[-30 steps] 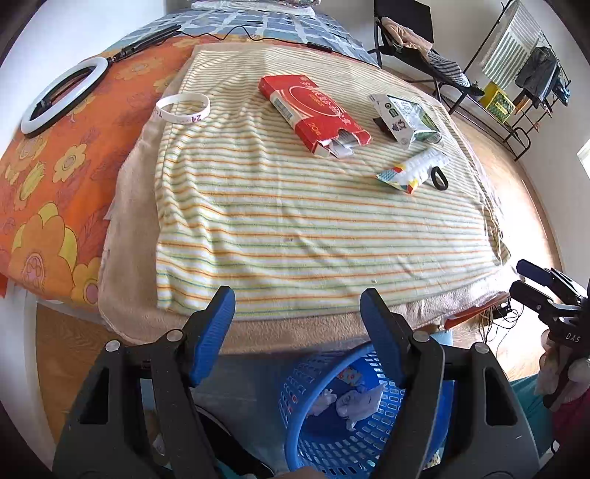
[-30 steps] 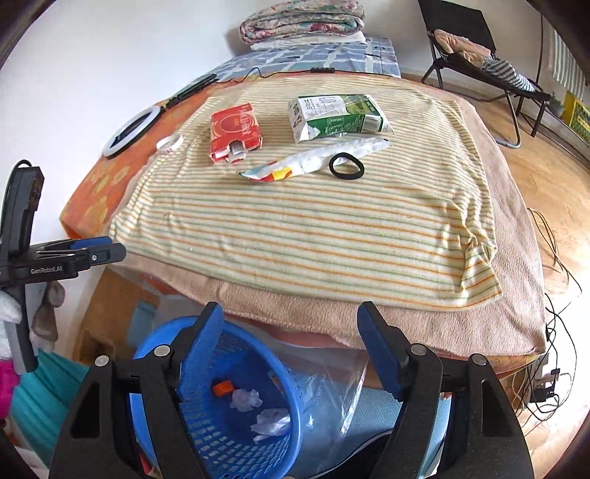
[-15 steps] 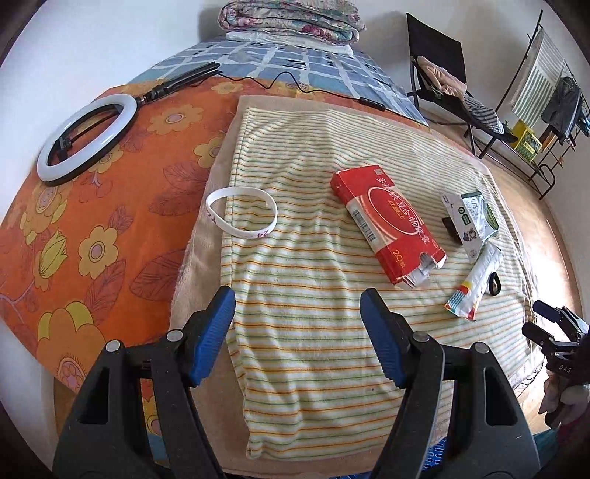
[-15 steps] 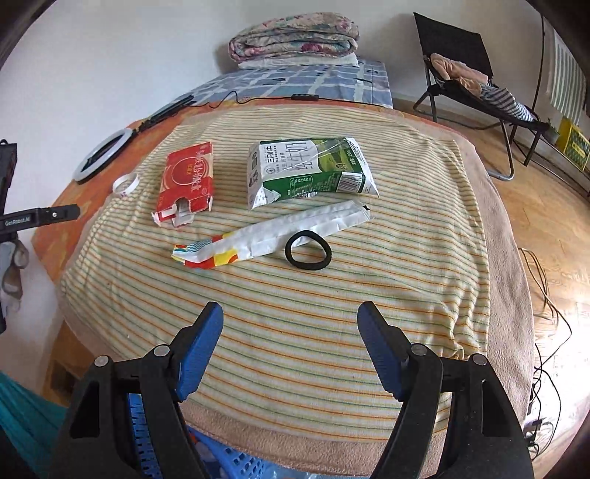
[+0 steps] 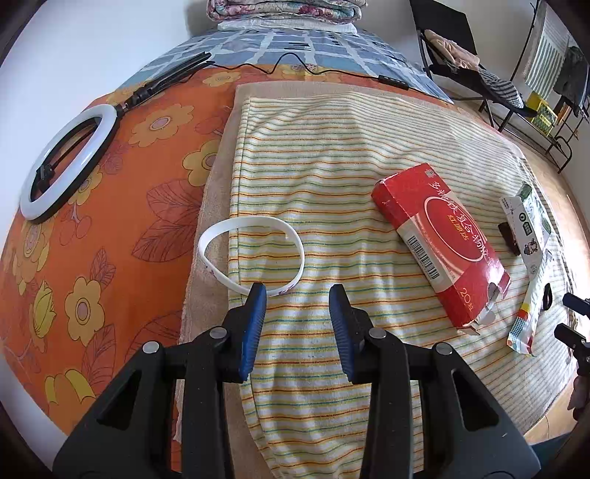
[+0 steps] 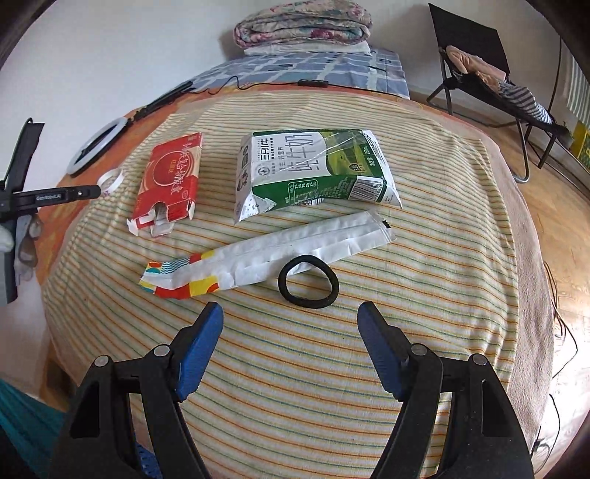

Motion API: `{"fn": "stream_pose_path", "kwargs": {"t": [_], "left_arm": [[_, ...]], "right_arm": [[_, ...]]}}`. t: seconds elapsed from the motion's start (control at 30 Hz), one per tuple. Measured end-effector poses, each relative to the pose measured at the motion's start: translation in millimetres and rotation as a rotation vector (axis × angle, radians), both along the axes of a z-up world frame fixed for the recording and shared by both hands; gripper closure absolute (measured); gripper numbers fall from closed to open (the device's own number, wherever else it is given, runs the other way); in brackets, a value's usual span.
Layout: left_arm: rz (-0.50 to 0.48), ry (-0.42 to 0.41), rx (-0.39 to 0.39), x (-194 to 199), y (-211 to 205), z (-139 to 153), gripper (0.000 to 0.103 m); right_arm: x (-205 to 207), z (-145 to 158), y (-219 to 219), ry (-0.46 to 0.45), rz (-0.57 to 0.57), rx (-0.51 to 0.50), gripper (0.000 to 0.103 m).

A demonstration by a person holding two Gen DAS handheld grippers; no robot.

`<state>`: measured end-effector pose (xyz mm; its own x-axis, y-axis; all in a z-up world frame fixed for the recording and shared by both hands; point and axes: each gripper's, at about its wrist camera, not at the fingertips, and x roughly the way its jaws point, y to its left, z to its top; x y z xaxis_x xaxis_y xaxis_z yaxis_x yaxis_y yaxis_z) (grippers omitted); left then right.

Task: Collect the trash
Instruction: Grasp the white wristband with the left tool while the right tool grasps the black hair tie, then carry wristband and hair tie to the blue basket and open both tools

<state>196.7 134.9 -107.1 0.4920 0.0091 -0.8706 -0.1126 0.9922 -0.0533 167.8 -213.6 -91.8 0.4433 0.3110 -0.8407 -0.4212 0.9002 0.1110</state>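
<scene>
On the striped towel (image 5: pixel 332 177) lie a white plastic ring (image 5: pixel 250 254), a torn red carton (image 5: pixel 442 239), a green-and-white milk carton (image 6: pixel 313 169), a long white wrapper with a coloured end (image 6: pixel 265 254) and a black hair tie (image 6: pixel 308 282). My left gripper (image 5: pixel 297 291) is open and empty, its left finger just at the near side of the white ring. My right gripper (image 6: pixel 291 313) is open and empty, just short of the hair tie and wrapper. The red carton (image 6: pixel 169 184) also shows in the right wrist view.
A ring light (image 5: pixel 66 162) with its stand lies on the orange floral sheet (image 5: pixel 92 258). Folded blankets (image 6: pixel 302 29) sit at the far end. A folding chair with clothes (image 6: pixel 479 73) stands on the wooden floor to the right. Cables hang at the right edge.
Both grippers have moved forward from above the blue basket to low over the towel. The left one has closed in on the white ring and narrowed; the right one on the hair tie.
</scene>
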Motion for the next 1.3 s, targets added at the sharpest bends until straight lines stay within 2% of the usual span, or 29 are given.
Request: {"fn": "stream_pose_path", "kwargs": {"t": [0.23, 0.3, 0.4, 0.47, 0.6, 0.67, 0.77, 0.87, 1.3], "left_arm": [[-0.009, 0.007, 0.026, 14.6, 1.0, -10.0, 0.068], [-0.011, 0.012, 0.031, 18.3, 1.2, -12.8, 0.072], [-0.016, 0.02, 0.046, 20.3, 2.2, -17.6, 0.078], [-0.02, 0.017, 0.036, 20.3, 3.8, -17.9, 0.079], [-0.015, 0.011, 0.032, 19.9, 5.8, -16.0, 0.088], [-0.012, 0.004, 0.029, 18.7, 6.4, -14.9, 0.09], [-0.005, -0.006, 0.02, 16.1, 8.3, -12.2, 0.092], [0.009, -0.025, -0.004, 12.2, 12.4, -6.1, 0.093], [0.018, -0.101, -0.063, -8.9, 14.8, 27.2, 0.094]], "right_arm": [[12.2, -9.7, 9.5, -0.003, 0.011, -0.036, 0.029], [16.2, -12.6, 9.4, 0.003, 0.011, -0.039, 0.034], [23.3, -18.3, 6.7, 0.029, 0.008, -0.027, 0.047], [25.7, -22.9, 4.2, 0.044, 0.0, -0.029, 0.061], [26.3, -22.7, -0.5, 0.04, -0.007, -0.021, 0.071], [26.1, -22.3, -3.0, 0.042, -0.013, -0.013, 0.083], [25.5, -21.6, -5.5, 0.049, -0.02, 0.001, 0.092], [23.8, -19.3, -5.6, 0.044, -0.02, 0.008, 0.095], [8.2, 11.1, 0.8, -0.047, 0.009, 0.031, 0.096]]}}
